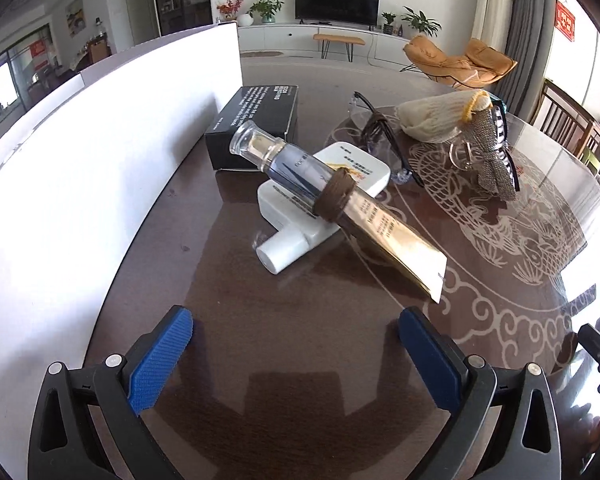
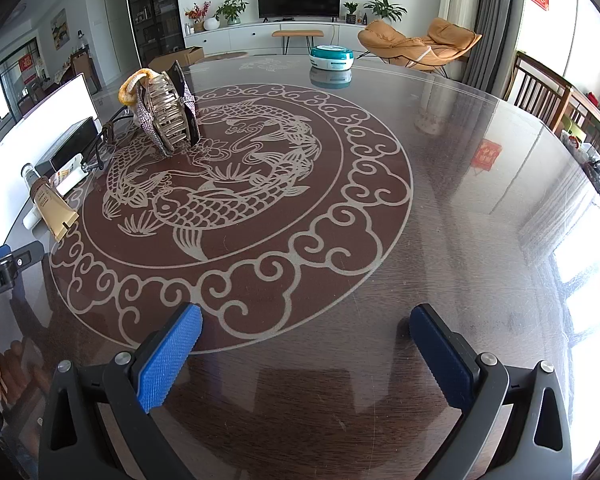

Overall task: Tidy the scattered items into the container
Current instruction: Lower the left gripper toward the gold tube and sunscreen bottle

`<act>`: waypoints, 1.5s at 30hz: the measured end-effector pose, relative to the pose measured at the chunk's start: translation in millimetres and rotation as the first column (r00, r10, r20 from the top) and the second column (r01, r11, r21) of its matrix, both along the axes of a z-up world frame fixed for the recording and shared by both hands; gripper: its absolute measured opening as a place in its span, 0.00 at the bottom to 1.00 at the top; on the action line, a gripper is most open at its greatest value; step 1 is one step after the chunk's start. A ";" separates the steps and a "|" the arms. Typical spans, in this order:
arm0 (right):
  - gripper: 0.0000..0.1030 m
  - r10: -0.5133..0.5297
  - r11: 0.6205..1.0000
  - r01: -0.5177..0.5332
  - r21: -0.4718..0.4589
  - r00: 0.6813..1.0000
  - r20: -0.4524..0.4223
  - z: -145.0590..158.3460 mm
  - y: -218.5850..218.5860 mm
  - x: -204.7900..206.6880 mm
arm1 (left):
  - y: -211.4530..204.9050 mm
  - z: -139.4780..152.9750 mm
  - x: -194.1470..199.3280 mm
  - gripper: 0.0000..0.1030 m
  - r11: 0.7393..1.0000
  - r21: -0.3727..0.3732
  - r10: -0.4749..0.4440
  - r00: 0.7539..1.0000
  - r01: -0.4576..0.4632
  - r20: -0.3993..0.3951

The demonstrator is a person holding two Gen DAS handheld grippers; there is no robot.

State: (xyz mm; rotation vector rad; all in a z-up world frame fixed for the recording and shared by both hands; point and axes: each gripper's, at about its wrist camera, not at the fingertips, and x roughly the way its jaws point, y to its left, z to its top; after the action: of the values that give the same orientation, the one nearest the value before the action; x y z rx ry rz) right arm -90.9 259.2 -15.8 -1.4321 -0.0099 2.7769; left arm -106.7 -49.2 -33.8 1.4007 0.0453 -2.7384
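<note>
In the left wrist view a white container wall [image 1: 112,160] stands on the left. Ahead of my open, empty left gripper [image 1: 296,330] lies a gold tube with a clear cap and a brown hair tie round it [image 1: 340,208], resting on a white tube [image 1: 320,204]. Behind are a black box [image 1: 256,128], clear glasses [image 1: 384,136], a cream glove [image 1: 436,116] and a glittery hair claw [image 1: 494,152]. My right gripper [image 2: 306,328] is open and empty over bare table; the hair claw [image 2: 168,108] and gold tube [image 2: 54,210] lie far left.
The round glass-topped table [image 2: 440,200] has a fish pattern. A teal and white round box [image 2: 332,57] sits at its far edge. Wooden chairs [image 2: 548,92] stand at the right. The left gripper's body [image 2: 0,272] shows at the right wrist view's left edge.
</note>
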 end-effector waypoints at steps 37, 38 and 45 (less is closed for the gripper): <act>1.00 0.000 1.000 0.000 -0.001 1.000 0.000 -0.4 -0.2 -0.1 | 50.8 4.3 -42.5 1.00 0.953 0.005 -0.303 0.953 0.303 0.001; 1.00 0.000 1.000 0.000 -0.001 1.000 0.000 -0.4 -0.2 -0.1 | 49.0 4.0 -38.5 1.00 0.955 0.005 -0.296 0.955 0.296 0.001; 1.00 0.000 1.000 0.000 -0.001 1.000 0.000 -0.3 -0.2 -0.1 | 38.1 3.0 -13.6 1.00 0.966 0.004 -0.259 0.966 0.259 0.001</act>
State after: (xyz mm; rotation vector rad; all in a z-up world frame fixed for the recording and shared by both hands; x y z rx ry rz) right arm -91.0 259.0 -16.1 -1.4315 -0.0089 2.7773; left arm -120.3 -11.1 -30.8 1.5080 -0.1431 -2.9448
